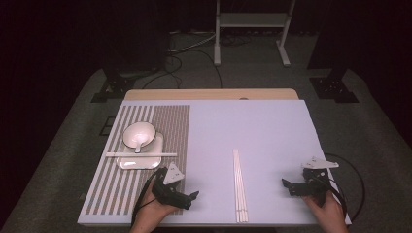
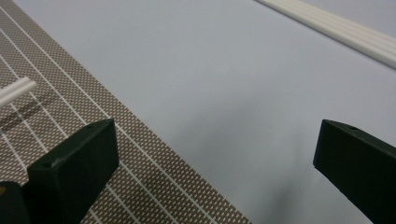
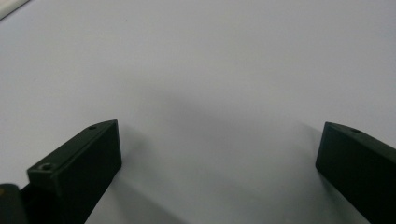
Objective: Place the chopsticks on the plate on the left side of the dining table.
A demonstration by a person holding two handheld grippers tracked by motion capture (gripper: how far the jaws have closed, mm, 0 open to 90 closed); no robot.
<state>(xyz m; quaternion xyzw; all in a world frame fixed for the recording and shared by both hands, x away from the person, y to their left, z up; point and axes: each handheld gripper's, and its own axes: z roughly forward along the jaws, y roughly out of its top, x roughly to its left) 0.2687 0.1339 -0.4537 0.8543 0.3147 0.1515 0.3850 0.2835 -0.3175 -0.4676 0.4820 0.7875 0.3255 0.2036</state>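
A white bowl (image 1: 139,133) with a white spoon (image 1: 138,144) in it sits on a white square plate (image 1: 127,162), on a brown striped placemat (image 1: 165,126) at the table's left. One pair of white chopsticks (image 1: 141,154) lies across the plate's front. Several more white chopsticks (image 1: 239,187) lie lengthwise mid-table, also top right in the left gripper view (image 2: 336,28). My left gripper (image 1: 194,195) rests at the placemat's near right corner, open and empty (image 2: 215,154). My right gripper (image 1: 285,183) sits low at the near right, open and empty (image 3: 219,154).
The pale table top (image 1: 252,126) spreads between the two grippers. The placemat's edge (image 2: 70,98) runs under the left jaw, with a chopstick end (image 2: 16,88) beside it. A metal stand (image 1: 250,22) and cables stand on the floor beyond the table.
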